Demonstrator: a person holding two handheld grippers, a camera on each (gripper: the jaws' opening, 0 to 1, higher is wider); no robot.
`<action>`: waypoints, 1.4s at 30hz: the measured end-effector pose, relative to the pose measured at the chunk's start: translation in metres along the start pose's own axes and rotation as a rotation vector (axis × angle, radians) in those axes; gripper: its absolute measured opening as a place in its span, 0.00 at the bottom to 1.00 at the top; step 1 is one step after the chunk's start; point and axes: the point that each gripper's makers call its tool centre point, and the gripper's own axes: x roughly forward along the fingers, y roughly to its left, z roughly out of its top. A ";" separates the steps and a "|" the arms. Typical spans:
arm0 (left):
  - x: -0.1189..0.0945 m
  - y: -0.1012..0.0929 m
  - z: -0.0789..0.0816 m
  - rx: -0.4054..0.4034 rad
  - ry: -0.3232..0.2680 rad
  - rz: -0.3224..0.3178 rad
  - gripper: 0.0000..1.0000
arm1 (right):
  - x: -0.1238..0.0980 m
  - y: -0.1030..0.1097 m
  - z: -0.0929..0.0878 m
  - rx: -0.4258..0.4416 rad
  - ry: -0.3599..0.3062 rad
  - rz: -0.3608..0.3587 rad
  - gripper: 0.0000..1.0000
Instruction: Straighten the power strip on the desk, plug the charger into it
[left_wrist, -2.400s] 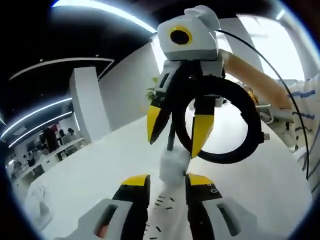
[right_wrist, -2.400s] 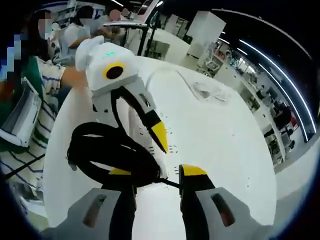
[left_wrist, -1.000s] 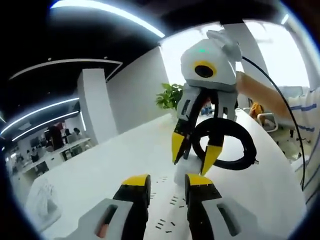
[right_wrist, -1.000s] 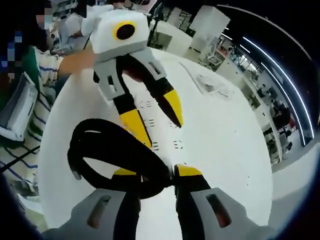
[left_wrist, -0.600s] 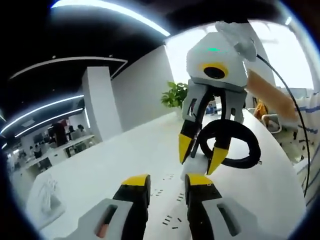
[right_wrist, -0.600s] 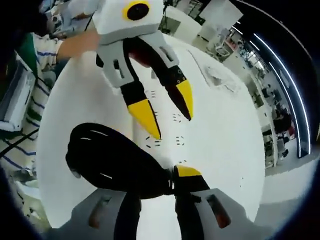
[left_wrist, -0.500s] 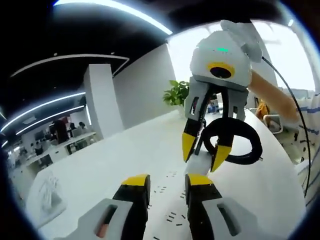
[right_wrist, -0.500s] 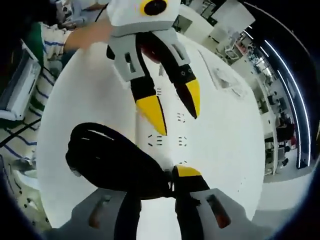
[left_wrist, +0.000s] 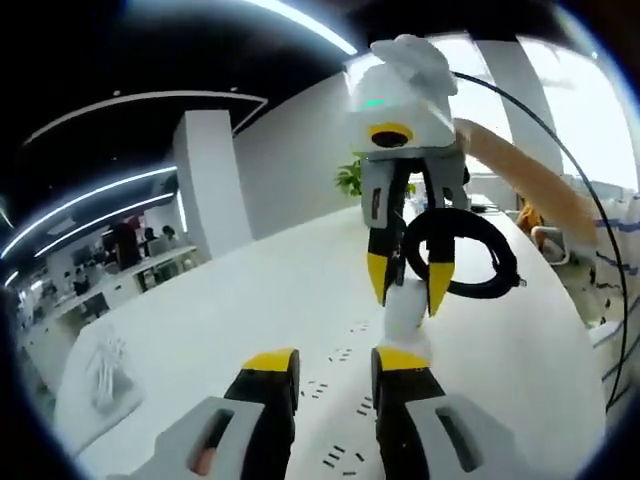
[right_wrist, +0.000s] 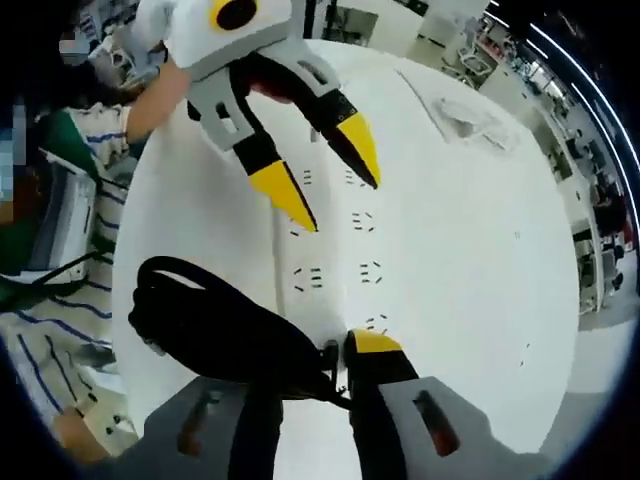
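White power strip (right_wrist: 320, 270) lies flat on the white desk (right_wrist: 470, 230), socket holes up; everything below is placed relative to it. Right gripper (right_wrist: 305, 365) sits low at the strip's near end, jaws nearly closed on the black coiled cable (right_wrist: 215, 325); the coil bulges to the left of the strip. In left gripper view the same right gripper (left_wrist: 408, 285) points down at the strip (left_wrist: 400, 320), a white block, likely the charger (left_wrist: 405, 305), between its tips, coil (left_wrist: 465, 255) hanging beside. Left gripper (right_wrist: 320, 180) hovers above the strip's far part, jaws apart w/ nothing between them. Crumpled plastic bag (left_wrist: 100, 370) well off to the side of the strip.
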 end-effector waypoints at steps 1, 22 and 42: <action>-0.001 0.000 0.000 0.002 -0.001 0.000 0.28 | -0.001 -0.003 -0.001 0.009 -0.006 0.012 0.23; 0.001 -0.018 0.001 0.002 0.007 -0.049 0.28 | 0.005 0.007 0.000 -0.058 0.126 -0.093 0.23; 0.000 -0.023 -0.002 0.004 0.010 -0.061 0.28 | 0.010 0.007 -0.005 -0.029 0.088 -0.062 0.24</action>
